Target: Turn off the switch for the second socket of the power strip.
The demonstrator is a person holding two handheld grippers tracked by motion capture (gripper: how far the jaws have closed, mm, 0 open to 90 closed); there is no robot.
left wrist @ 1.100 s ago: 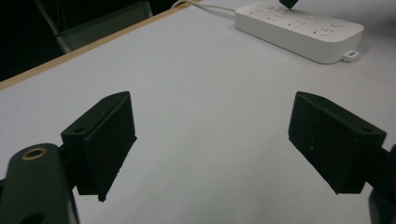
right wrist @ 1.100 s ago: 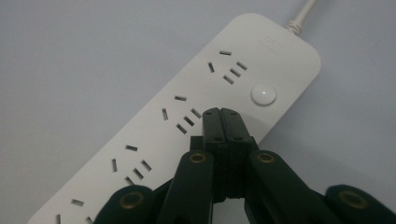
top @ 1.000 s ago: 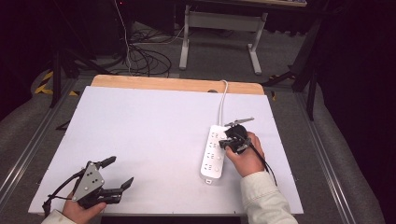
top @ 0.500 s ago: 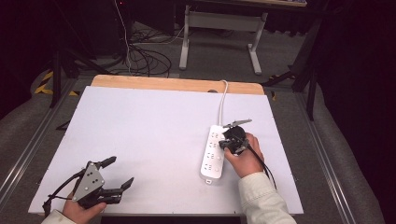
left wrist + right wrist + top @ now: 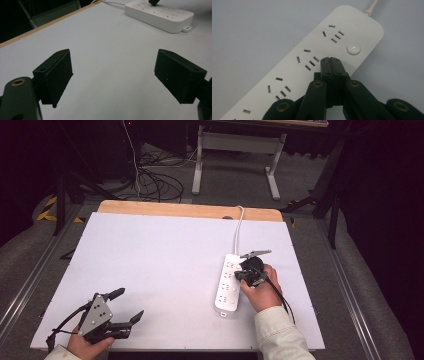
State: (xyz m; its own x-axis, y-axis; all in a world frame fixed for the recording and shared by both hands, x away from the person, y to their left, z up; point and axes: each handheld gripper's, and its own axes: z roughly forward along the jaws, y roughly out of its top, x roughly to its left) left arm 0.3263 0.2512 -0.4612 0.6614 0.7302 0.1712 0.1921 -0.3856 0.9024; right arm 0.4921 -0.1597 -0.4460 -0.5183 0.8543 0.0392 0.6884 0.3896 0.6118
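Right tongs clenched, empty, tips on the strip beside its button. Press squarely down. Left tongs released, idle.

White power strip is lying flat on the right part of the white table, long axis running roughly toward and away from the person, slightly angled. Its white cord is leaving the far end and running off over the table's far wooden edge. Socket face is pointing up, showing rows of slotted outlets, each with a round white button beside it.
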